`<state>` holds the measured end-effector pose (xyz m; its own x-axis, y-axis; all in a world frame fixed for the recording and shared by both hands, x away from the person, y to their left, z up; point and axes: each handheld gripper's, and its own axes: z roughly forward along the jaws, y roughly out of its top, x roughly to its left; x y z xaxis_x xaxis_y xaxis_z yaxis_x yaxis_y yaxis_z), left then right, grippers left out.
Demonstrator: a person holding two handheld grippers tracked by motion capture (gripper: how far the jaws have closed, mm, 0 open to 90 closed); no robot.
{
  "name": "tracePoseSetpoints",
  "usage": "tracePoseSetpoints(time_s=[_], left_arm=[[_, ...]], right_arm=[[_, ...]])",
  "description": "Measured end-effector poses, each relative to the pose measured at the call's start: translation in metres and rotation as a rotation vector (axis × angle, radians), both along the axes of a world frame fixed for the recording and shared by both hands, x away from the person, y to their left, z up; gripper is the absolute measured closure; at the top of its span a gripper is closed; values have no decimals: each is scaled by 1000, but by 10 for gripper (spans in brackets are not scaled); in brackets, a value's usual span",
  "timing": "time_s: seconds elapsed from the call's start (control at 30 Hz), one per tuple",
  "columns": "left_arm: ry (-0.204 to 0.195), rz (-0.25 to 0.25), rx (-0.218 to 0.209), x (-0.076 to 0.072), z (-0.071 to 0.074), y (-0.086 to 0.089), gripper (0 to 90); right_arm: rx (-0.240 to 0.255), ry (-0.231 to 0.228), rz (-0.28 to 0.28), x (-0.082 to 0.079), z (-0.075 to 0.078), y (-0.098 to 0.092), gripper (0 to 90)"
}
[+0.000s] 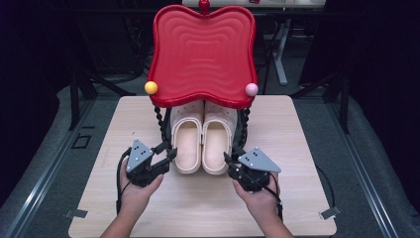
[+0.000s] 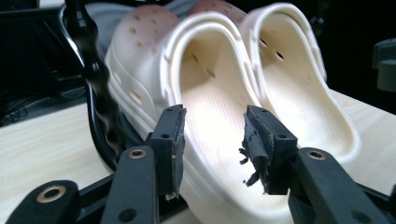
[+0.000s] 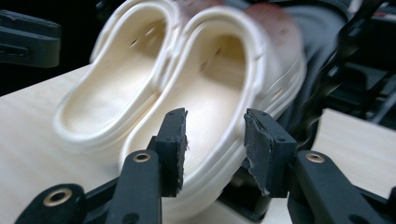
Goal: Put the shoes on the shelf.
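Observation:
A pair of cream clogs stands heels toward me on the wooden table (image 1: 198, 208), toes under a red wavy shelf (image 1: 203, 49). My left gripper (image 1: 167, 152) is open at the heel of the left clog (image 1: 187, 144). In the left gripper view the gripper (image 2: 215, 149) has its jaws on either side of the outer heel rim of that clog (image 2: 210, 84), not closed. My right gripper (image 1: 229, 160) is open at the heel of the right clog (image 1: 216, 144). In the right gripper view the gripper (image 3: 214, 147) frames the heel rim of that clog (image 3: 224, 79).
The shelf rests on black twisted legs (image 1: 159, 121) just outside each clog, close to both grippers. A yellow ball (image 1: 151, 88) and a pink ball (image 1: 251, 89) cap its front corners. Bare tabletop lies in front of and beside the clogs. The surroundings are dark floor.

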<state>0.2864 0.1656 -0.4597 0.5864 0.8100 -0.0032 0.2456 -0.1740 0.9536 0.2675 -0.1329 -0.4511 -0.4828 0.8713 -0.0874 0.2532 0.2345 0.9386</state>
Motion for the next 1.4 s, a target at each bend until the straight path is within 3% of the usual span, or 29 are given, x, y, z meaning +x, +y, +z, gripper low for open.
tracePoseSetpoints(time_s=[0.17,0.2,0.47,0.67,1.03,1.23,1.4], left_arm=[[25,-9,-12,-16,-12,4,621],[30,-9,-14,-19,-15,5,640],[66,-17,1,-29,-29,9,748],[86,-31,-3,-29,-41,7,803],[121,-59,32,-29,-57,-5,851],[143,-85,55,-26,-59,-12,897],[161,-100,69,-23,-60,-20,900]], right_arm=[[37,48,51,-19,-13,2,729],[27,61,51,-22,-16,1,753],[32,114,72,-30,-33,2,881],[34,133,89,-29,-42,4,891],[20,169,110,-25,-63,15,892],[10,183,122,-21,-65,21,900],[41,207,121,-15,-64,20,900]])
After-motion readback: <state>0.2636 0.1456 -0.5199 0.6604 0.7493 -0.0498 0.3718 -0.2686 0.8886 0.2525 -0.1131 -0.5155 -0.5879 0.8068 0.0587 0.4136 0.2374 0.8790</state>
